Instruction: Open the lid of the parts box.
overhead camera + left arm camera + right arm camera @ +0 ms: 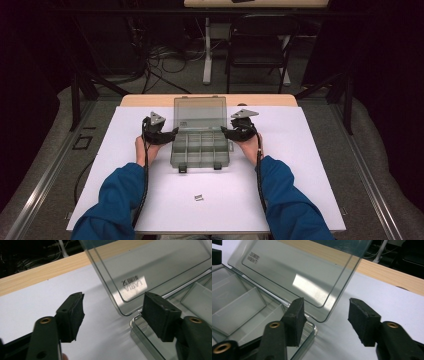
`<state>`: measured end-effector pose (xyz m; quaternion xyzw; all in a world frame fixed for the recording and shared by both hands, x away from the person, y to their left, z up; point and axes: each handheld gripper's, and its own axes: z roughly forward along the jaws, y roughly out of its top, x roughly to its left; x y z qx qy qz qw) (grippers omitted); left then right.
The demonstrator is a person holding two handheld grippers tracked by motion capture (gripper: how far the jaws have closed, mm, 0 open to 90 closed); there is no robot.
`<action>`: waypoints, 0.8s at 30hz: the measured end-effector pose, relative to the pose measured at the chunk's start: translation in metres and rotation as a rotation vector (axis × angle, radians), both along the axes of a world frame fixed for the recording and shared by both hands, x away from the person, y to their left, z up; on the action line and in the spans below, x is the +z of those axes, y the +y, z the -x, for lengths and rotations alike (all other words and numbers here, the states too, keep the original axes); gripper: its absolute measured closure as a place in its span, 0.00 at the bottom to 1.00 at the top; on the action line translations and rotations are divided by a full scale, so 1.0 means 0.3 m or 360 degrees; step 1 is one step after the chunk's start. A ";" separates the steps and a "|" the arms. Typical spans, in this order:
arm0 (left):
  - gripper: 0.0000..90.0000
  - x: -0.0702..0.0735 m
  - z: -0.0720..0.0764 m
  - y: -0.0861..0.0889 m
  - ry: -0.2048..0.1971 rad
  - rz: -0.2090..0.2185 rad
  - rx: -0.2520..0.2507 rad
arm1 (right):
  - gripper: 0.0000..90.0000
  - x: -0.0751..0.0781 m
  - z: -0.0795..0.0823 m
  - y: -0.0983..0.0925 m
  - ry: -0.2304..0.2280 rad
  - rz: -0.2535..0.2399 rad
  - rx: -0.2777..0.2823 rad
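- Two grippers are seen in the high view, one at each side of a clear plastic organizer box that sits at the table's middle on a white sheet.
- The box lid is raised and stands open at the 12 o'clock side of the compartment tray; two dark latches hang from the tray's 6 o'clock edge.
- The left gripper is held at the box's 9 o'clock side, pointing toward the hinge corner.
- In the left gripper view, its jaws are spread apart, with the lid's lower corner standing between them; neither pad is pressed on it. One pad sits just above the tray's rim; whether it touches cannot be told.
- The right gripper is held at the box's 3 o'clock side, mirroring the left one.
- In the right gripper view, its jaws are likewise parted and nothing is gripped; the lid's rounded corner lies between the pads, and the inner pad stands over the tray's corner.
- A small metal piece lies on the sheet at 6 o'clock from the box, well apart from it.
- Blue sleeves are seen on both forearms.
- A strip of wooden tabletop shows beyond the sheet at 12 o'clock.
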<state>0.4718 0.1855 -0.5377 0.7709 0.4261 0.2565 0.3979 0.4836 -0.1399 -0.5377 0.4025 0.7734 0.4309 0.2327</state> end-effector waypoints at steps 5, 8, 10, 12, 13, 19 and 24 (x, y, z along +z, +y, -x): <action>0.27 0.017 0.018 0.016 -0.0007 0.0039 0.0003 | 0.34 0.018 0.018 0.001 0.0010 -0.0038 0.0030; 0.24 0.024 0.034 0.018 -0.0011 0.0046 -0.0006 | 0.28 0.027 0.031 0.002 -0.0002 -0.0045 0.0060; 0.22 0.030 0.046 0.019 -0.0018 0.0034 -0.0015 | 0.24 0.033 0.043 0.003 -0.0002 -0.0058 0.0083; 0.21 0.035 0.055 0.018 -0.0024 0.0033 -0.0028 | 0.21 0.039 0.053 0.004 -0.0010 -0.0066 0.0105; 0.20 0.039 0.062 0.017 -0.0025 0.0037 -0.0031 | 0.20 0.042 0.059 0.004 -0.0011 -0.0073 0.0114; 0.18 0.051 0.092 0.006 -0.0030 0.0033 -0.0074 | 0.16 0.061 0.096 0.007 -0.0028 -0.0093 0.0168; 0.17 0.053 0.126 0.002 -0.0036 0.0007 -0.0100 | 0.15 0.067 0.130 0.006 -0.0041 -0.0091 0.0193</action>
